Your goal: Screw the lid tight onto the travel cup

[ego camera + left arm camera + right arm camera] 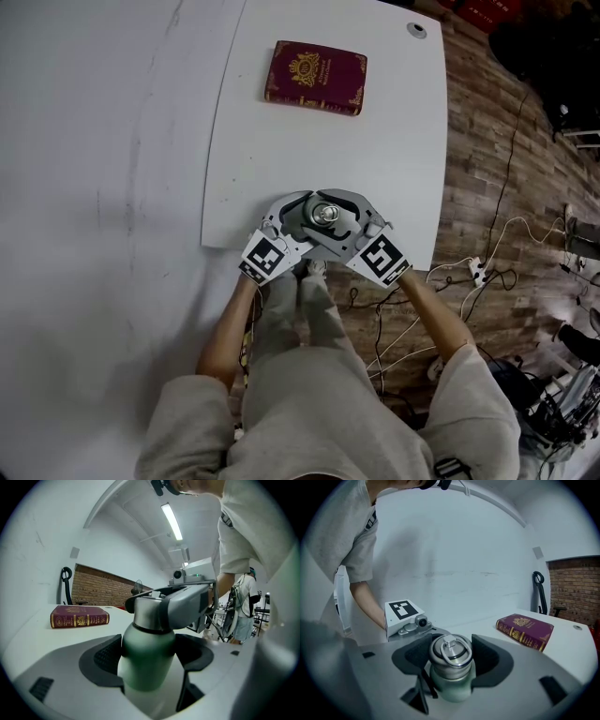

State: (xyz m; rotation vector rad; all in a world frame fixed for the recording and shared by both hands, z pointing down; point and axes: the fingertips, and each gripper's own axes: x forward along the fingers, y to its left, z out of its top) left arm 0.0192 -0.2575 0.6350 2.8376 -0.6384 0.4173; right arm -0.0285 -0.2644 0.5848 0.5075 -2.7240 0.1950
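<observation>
The cup (149, 660) stands upright at the near edge of the table (281, 150), about midway along it, right in front of the person. Its steel lid (450, 649) sits squarely on the neck. A dark seam shows between lid and green body, and I can't tell from here how far the thread is home.

The left gripper (149, 644) comes in low from the person's left and clamps the cup's body, a pad pressed into each side. The right gripper (451, 654) comes in higher from the other side. Its pads look to be bearing on the lid's rim on both sides, with the lid's ring handle free on top. The two grippers cross closely around the cup, one above the other.

This looks like the tightening step, with one tool bracing and the other set to turn. The next move calls for a firm bite on the lid, then a roll of the right wrist about the cup's upright axis. The left one has to hold the body dead steady so it neither spins nor tips off the edge. One turn of the wrist may not be enough, so letting go and regripping seems likely.

A red book (316, 77) lies flat near the far edge, well apart from it all.
</observation>
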